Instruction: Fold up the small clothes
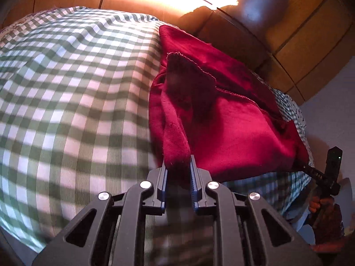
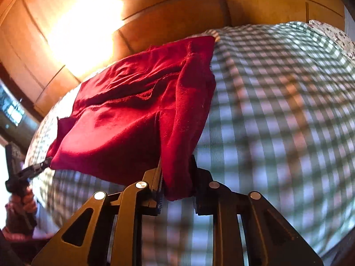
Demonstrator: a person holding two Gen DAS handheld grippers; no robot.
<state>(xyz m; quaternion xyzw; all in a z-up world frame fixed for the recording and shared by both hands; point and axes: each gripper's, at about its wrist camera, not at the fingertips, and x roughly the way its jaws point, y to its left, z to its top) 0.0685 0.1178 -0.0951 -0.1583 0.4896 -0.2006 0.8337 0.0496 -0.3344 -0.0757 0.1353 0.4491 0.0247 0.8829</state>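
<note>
A dark red garment (image 1: 233,115) hangs stretched above a green-and-white checked bedcover (image 1: 66,93). In the left wrist view my left gripper (image 1: 178,168) is shut on a bunched near corner of the cloth. The right gripper (image 1: 305,165) shows at the far right edge, pinching the opposite corner, with a hand around its handle. In the right wrist view the red garment (image 2: 133,115) spreads to the left, and my right gripper (image 2: 176,177) is shut on a folded edge of it. There the left gripper (image 2: 47,161) grips the far left corner.
The checked bedcover (image 2: 277,110) fills most of both views. Behind the bed stand wooden panels (image 2: 177,11) with a bright glare (image 2: 84,28) on them. A floral patterned cloth (image 2: 332,35) lies at the far right of the bed.
</note>
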